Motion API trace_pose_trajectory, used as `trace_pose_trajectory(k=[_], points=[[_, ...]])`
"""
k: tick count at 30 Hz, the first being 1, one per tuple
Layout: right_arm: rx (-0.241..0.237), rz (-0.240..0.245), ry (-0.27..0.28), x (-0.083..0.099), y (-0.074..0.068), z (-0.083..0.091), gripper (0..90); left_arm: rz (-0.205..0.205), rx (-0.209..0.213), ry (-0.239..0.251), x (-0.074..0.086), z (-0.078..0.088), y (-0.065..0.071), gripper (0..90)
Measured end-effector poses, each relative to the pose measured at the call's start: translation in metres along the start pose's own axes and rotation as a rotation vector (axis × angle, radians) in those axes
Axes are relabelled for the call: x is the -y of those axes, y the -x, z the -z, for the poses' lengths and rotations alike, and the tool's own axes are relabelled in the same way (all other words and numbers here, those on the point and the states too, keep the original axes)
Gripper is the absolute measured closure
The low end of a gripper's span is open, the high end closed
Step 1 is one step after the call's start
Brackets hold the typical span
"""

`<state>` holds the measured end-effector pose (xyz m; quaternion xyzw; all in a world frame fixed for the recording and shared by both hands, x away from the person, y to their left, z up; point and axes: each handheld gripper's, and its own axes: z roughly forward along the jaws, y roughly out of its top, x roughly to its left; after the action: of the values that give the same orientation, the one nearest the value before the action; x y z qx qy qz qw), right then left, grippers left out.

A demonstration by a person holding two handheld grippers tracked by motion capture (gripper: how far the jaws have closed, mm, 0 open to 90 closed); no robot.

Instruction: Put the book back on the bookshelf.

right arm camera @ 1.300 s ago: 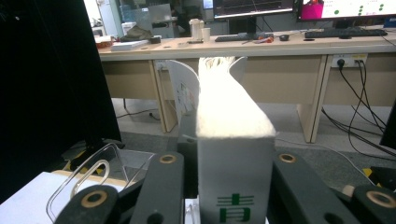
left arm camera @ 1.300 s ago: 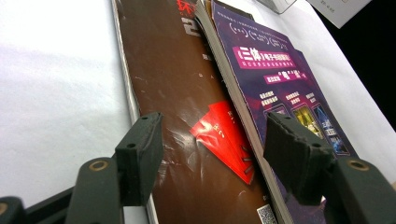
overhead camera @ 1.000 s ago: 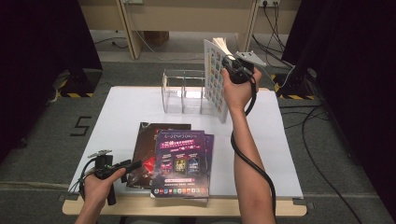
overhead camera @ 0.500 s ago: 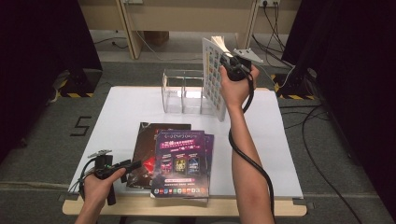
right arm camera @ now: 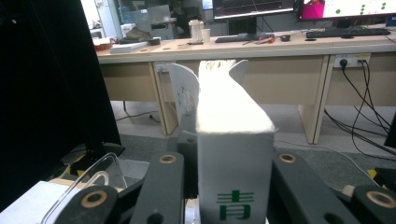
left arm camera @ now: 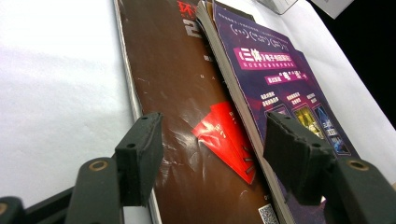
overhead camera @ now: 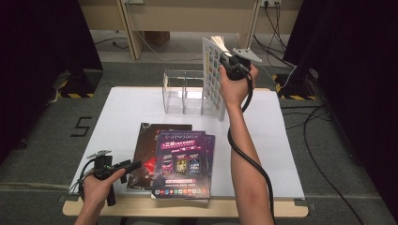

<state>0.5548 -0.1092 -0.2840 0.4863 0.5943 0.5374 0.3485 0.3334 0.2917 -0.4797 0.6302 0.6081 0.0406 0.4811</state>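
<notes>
Right gripper (overhead camera: 224, 60) jaws clamping white book (overhead camera: 212, 79) upright, left gripper (overhead camera: 133, 164) jaws apart, empty

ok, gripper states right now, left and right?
Left gripper: open, jaws over the brown magazine, holding nothing.
Right gripper: shut on the white book.

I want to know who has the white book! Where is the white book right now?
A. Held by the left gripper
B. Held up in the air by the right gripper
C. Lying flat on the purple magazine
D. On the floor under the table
B: the right gripper is clamped on the white book, holding it upright above the clear organizer, while the left gripper rests open by the magazines.
</notes>
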Motion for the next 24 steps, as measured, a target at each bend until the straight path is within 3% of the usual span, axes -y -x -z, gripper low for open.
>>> trace_pose_trajectory(k=[24], points=[[0.017,-0.014,-0.009,0.002,0.003,-0.015,74.4,0.004,0.001,0.0,0.0,0.0,-0.002,36.9]])
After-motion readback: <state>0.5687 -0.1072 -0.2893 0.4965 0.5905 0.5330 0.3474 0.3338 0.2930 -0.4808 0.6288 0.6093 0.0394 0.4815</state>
